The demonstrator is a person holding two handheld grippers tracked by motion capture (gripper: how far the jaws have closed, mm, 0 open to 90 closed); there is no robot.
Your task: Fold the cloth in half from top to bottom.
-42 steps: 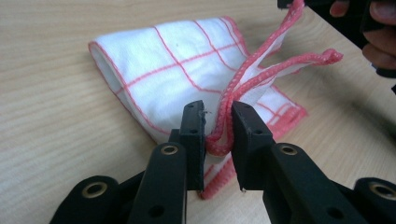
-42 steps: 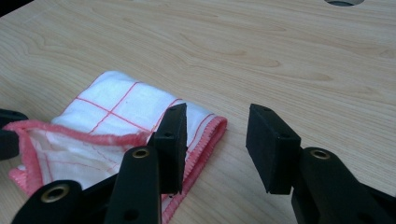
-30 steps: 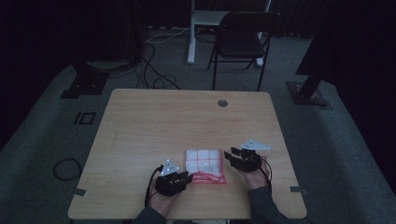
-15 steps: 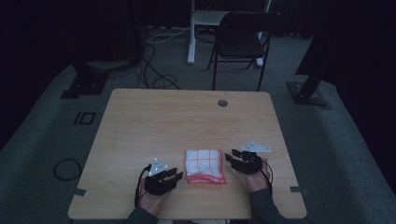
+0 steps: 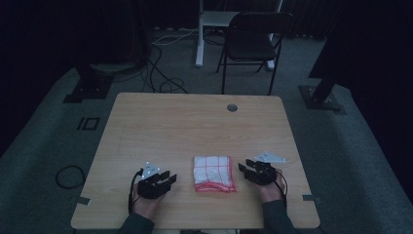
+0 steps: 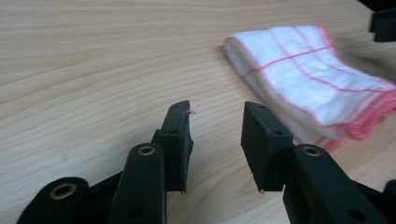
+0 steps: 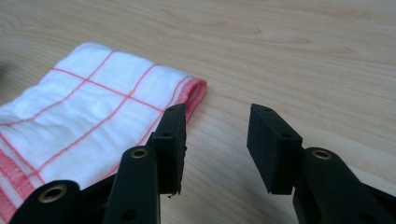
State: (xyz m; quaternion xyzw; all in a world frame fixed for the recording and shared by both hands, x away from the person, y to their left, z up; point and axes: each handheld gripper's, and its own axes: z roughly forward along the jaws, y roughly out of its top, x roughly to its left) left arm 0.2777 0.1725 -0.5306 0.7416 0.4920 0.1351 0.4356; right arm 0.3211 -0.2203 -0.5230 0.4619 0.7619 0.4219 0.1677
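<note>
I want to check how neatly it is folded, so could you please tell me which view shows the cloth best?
The high view: the whole folded cloth lies flat and unobstructed on the table. The left gripper view shows its stacked red-edged layers from the side, cut off at the frame edge. The right gripper view shows its top, partly hidden by a finger.

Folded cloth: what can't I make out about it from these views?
- Cloth: its near end runs behind the left gripper's jaw, left gripper view.
- Cloth: cut by the left edge, partly behind a jaw, right gripper view.
- Fold count: too small, dim high view.
</note>
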